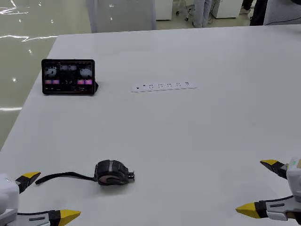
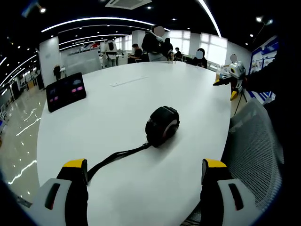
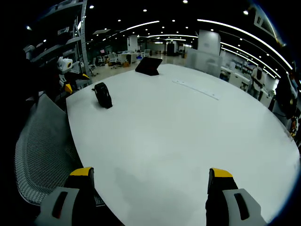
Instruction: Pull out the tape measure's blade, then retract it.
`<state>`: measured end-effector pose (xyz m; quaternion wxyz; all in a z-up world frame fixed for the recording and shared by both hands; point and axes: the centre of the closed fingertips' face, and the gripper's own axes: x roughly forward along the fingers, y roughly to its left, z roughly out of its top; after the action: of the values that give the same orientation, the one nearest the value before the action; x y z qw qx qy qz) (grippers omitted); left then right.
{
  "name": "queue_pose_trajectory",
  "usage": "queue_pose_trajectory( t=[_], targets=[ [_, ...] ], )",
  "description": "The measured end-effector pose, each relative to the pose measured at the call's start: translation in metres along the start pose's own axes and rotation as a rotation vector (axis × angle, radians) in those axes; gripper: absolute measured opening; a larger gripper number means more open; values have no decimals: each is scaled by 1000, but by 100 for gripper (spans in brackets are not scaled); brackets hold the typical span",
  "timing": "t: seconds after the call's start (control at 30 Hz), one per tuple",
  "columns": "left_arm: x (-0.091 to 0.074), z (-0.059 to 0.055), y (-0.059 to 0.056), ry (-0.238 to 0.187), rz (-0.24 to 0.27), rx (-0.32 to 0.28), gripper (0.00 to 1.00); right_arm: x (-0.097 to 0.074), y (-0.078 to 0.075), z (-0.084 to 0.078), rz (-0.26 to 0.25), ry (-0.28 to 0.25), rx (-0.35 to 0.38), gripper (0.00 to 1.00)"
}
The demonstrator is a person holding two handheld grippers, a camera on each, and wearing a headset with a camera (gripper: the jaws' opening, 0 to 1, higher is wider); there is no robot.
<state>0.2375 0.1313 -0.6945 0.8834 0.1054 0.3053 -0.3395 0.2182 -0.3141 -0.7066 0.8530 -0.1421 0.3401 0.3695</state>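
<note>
Looking at it, nothing's started yet — the tape measure sits on the table near the left gripper, blade in, strap trailing toward it. Both that one and the right gripper hang wide open and empty — so pull and retract are both left to do.
</note>
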Motion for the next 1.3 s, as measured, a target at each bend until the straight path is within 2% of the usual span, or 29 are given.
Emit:
queue_pose_trajectory(
  t=[0.1,0.17,0.23,0.3,0.33,0.53,0.67,0.87,1.03,1.3],
  targets=[
    [1,2,1,13,-18,22,99,2,5,3,38,7,-1,100],
    [2,4,-1,18,-50,23,99,5,9,5,63,20,-20,100],
    [5,3,-2,44,-74,29,99,8,12,8,82,17,-41,100],
    [6,5,-2,45,-78,58,99,10,14,11,95,16,-46,100],
    [8,6,-2,48,-83,68,99,12,17,15,118,4,-58,100],
    [16,13,-6,73,-121,123,99,19,19,23,139,-9,-88,100],
    [21,20,-12,89,-162,170,99,25,17,22,155,7,-118,100],
    [30,28,-15,96,-196,211,99,29,20,33,173,4,-142,100],
    [35,29,-19,140,-238,290,99,35,25,43,191,8,-173,100],
    [47,43,-21,158,-288,372,99,45,29,57,220,21,-224,100]
  ],
)
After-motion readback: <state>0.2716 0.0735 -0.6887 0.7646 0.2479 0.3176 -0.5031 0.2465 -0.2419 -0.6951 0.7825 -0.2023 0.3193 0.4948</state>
